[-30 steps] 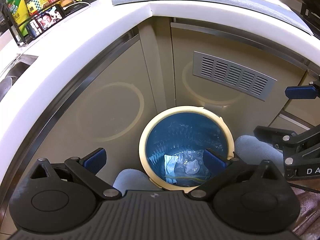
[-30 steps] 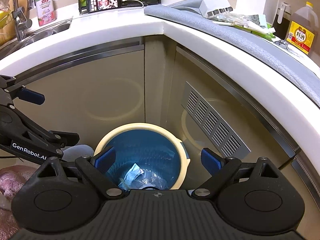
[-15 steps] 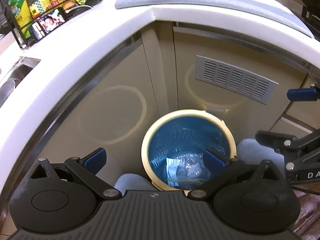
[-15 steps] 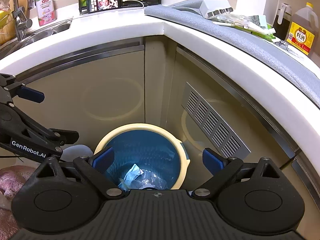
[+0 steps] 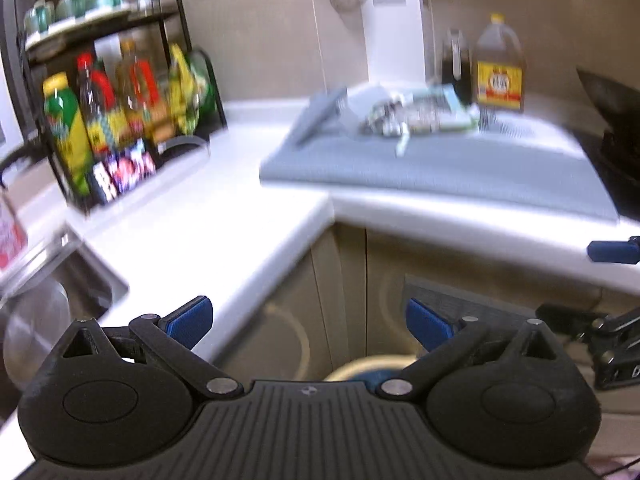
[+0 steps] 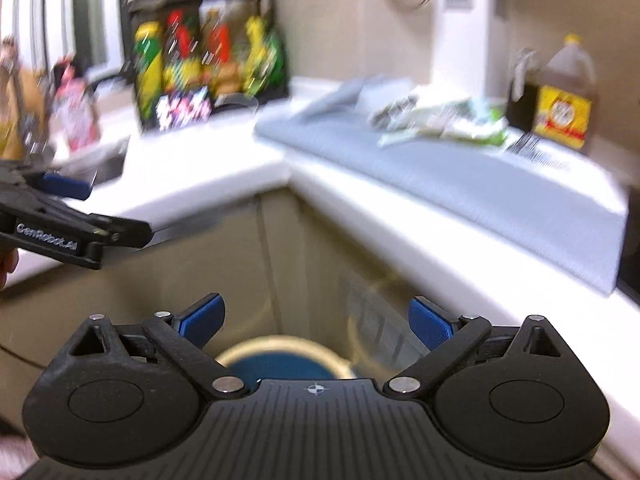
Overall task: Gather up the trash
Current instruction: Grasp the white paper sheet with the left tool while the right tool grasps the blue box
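Black wire rack [image 5: 120,92] packed with blurred yellow, red and green bottles stands at the far left of the white L-shaped countertop [image 5: 224,216], with the steel sink [image 5: 52,312] in front of it at the left edge of the left wrist view. Next comes the left gripper [image 5: 308,322], its blue-padded fingers [image 5: 188,318] spread wide apart with nothing between them, held level with the countertop's inner corner above the beige cabinet doors [image 5: 288,320]. Low in the middle, just past the gripper body, only the far arc of the round cream-rimmed bin with a blue liner [image 5: 372,364] shows on the floor against the cabinets; its contents are hidden. Further right, a grey mat [image 5: 440,172] covers the counter, and on it lies the trash still to be gathered: a loose heap of crinkled clear and green plastic wrappers [image 5: 420,116], smeared by motion blur, near the back wall. Just right of the heap stands a clear jug of brown liquid with a yellow label [image 5: 500,68], and a dark pan [image 5: 616,120] sits at the right edge. The right gripper [image 6: 316,320] is likewise held wide apart and empty, over the same bin [image 6: 280,354], with the wrappers [image 6: 440,120] well ahead of it on the mat [image 6: 460,176].
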